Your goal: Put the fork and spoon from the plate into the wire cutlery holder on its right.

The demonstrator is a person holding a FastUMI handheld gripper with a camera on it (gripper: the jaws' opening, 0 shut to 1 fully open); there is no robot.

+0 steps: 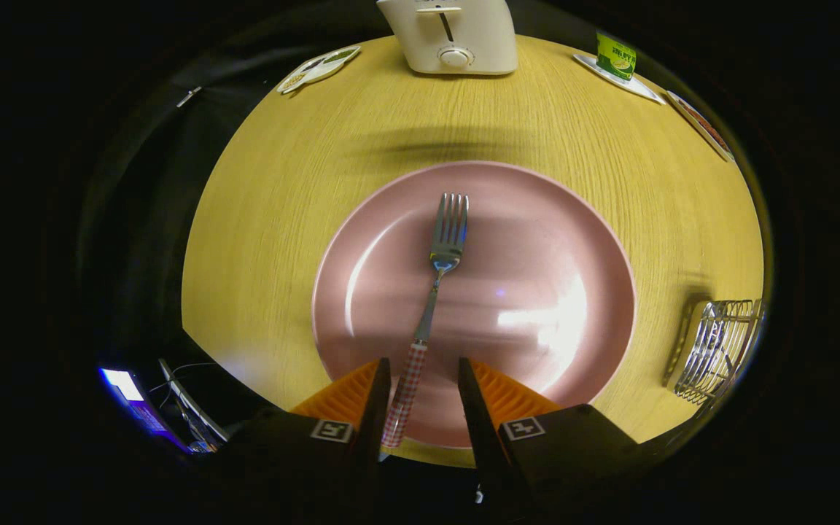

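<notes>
Gripper: the gripper (423,379) hangs low over the near rim of the plate, its 2 fingers spread apart with a gap between them; nothing is clamped.
Fork: 1 fork (431,299) lies flat on the plate, its checked handle running back between the fingers, close against the left finger, and its tines pointing away, well beyond the fingertips. The handle seems lined up in the gap so the fingers can close across it.
Plate: a round pink plate (580,240) sits on the table just ahead of and partly under the fingers.
Spoon: no spoon can be made out on the plate.
Wire cutlery holder: the wire cutlery holder (715,350) stands on the table to the right of the fingers, apart from the plate's right rim, within a sideways reach. What it already contains cannot be told.
Table: a round wooden table (259,240) carries everything.
Far side: a pale toaster (453,36) stands beyond the plate, straight ahead; a green can (615,57) stands further right.
Likely step: closing on the handle looks like the next move. The handle sits off-centre, so it may twist.
</notes>
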